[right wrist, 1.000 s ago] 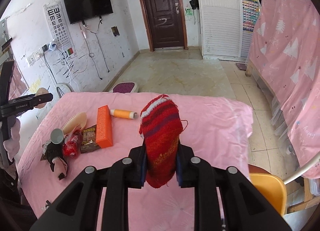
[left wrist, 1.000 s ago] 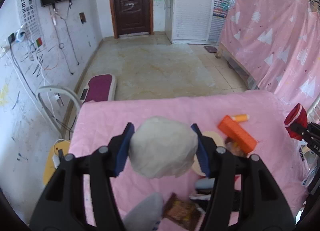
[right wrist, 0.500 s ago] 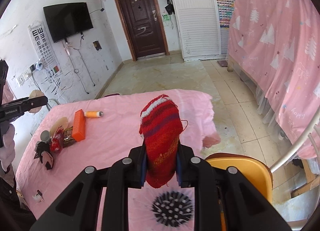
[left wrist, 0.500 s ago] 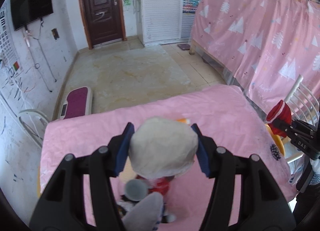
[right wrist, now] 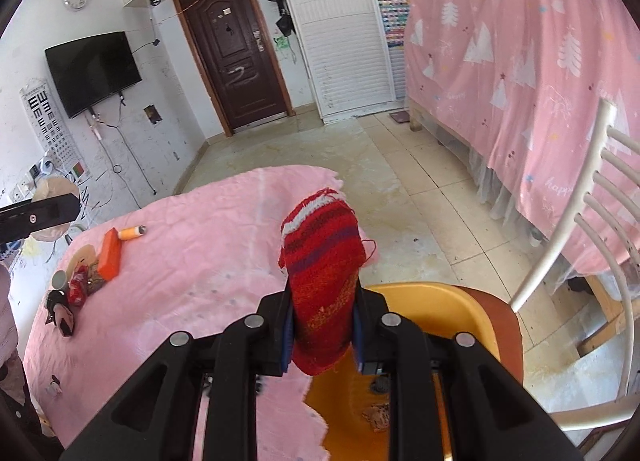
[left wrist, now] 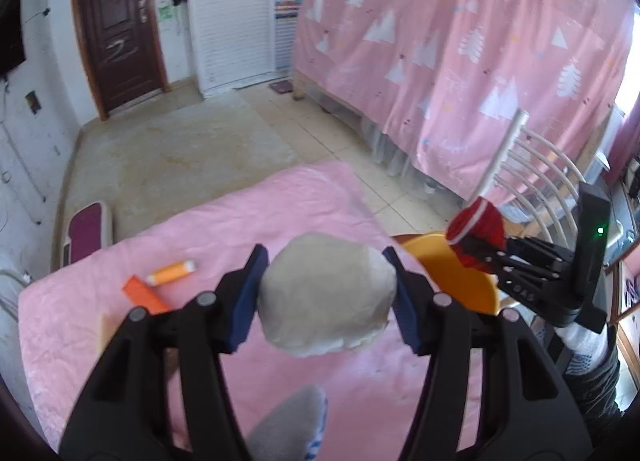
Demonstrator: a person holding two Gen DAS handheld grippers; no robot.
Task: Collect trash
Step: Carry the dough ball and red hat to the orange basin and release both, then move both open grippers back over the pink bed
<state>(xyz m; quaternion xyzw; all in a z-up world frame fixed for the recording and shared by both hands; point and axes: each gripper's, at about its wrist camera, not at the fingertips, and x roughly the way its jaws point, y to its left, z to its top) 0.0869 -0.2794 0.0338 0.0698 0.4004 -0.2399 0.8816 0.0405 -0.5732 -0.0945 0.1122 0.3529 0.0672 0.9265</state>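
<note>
My left gripper (left wrist: pixel 326 261) is shut on a pale grey crumpled wad (left wrist: pixel 328 301), pressed between its blue pads above the pink-covered table (left wrist: pixel 240 221). In the right wrist view my right gripper (right wrist: pixel 322 297) is shut on a red striped knitted piece (right wrist: pixel 324 245) that sticks up from the jaws. It hangs over the near rim of an orange basin (right wrist: pixel 440 309) beside the table's right edge. A few small scraps (right wrist: pixel 378 415) lie inside the basin. The left wrist view shows the right gripper (left wrist: pixel 474 247) with the red piece (left wrist: pixel 476 221) above the basin (left wrist: pixel 452 273).
An orange box (right wrist: pixel 110 253), an orange spool (right wrist: pixel 132 232) and a small heap of items (right wrist: pixel 76 289) lie at the table's left. A white slatted chair back (right wrist: pixel 580 221) rises right of the basin. Pink curtains (right wrist: pixel 520 61) hang behind. Grey fabric (left wrist: pixel 288 425) shows below the left gripper.
Both grippers have swung to the right along the table, each keeping its hold. The orange basin has come into view under the right gripper, and the heap of items has slid off left.
</note>
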